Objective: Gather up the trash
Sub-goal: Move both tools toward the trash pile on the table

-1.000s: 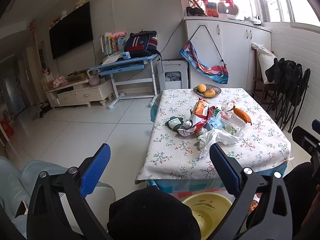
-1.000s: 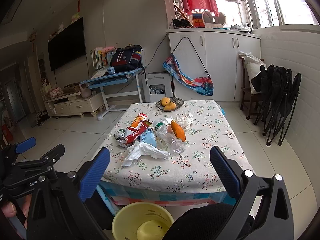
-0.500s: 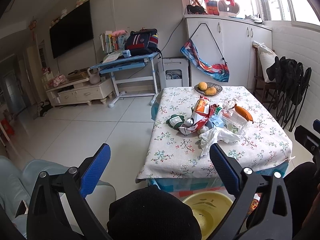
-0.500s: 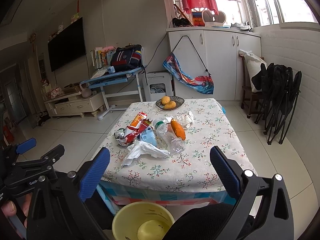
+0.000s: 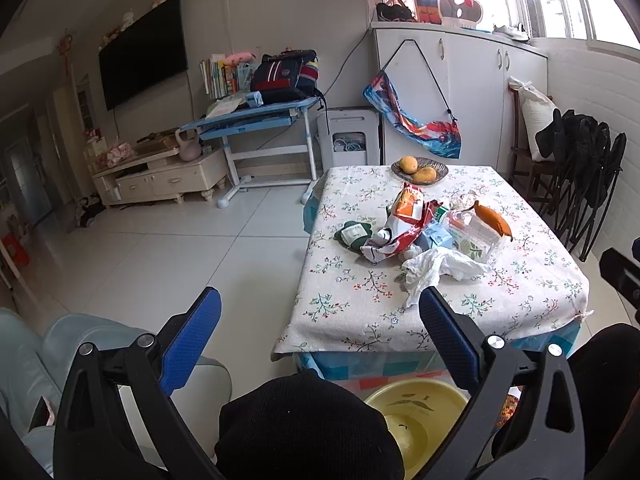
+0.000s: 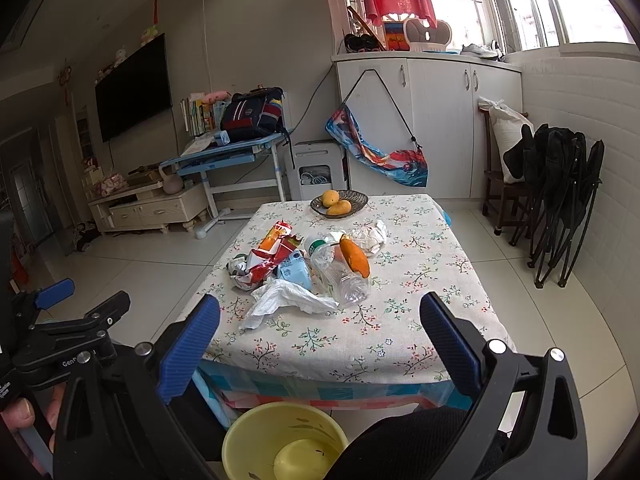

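A counter [image 6: 420, 320] under a flowered cloth filled the view centre. At six o'clock a yellow bin [image 6: 256, 428] sat on the floor, partly hidden by dark knees. Trash lay heaped mid-counter: white tissue [image 6: 288, 298], clear bottle [image 6: 340, 276], red wrapper [image 6: 268, 260]. The left hand-held gripper [image 5: 320, 320] and the right hand-held gripper [image 6: 320, 320] both gaped wide, empty.

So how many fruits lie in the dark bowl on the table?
2. In the bowl at the table's far end, one yellow fruit lies left and one nearer, right; others could hide behind.
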